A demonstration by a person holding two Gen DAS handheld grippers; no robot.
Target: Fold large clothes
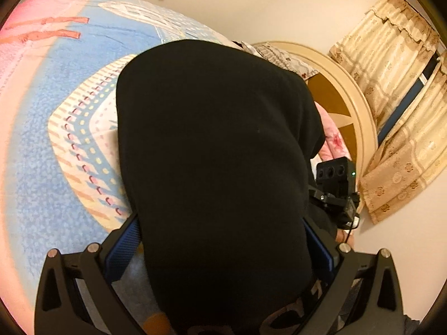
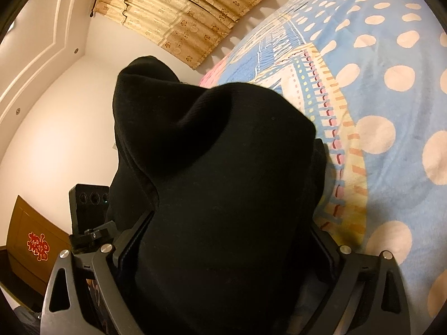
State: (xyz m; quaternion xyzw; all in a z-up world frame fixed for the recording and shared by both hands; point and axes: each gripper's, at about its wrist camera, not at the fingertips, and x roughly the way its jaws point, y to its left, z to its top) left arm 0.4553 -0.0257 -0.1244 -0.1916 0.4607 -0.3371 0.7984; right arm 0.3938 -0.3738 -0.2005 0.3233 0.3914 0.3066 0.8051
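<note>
A large black garment (image 1: 212, 150) fills the middle of the left wrist view and drapes over my left gripper (image 1: 220, 248), whose blue-padded fingers (image 1: 123, 248) stand wide on either side of the cloth. In the right wrist view the same black garment (image 2: 223, 173) bulges up over my right gripper (image 2: 229, 248), hiding its fingertips; black fingers (image 2: 131, 240) flank the cloth. Both grippers hold the garment lifted above the bed. The other gripper's camera block shows in each view, in the left wrist view (image 1: 335, 176) and in the right wrist view (image 2: 86, 203).
A bed with a blue, pink and dotted blanket (image 1: 42, 145) (image 2: 391, 111) lies under the garment. Beige curtains (image 1: 396, 89) (image 2: 190, 8) hang on the walls. A round beige headboard (image 1: 360, 106) and a brown door with a red character (image 2: 36, 245) are nearby.
</note>
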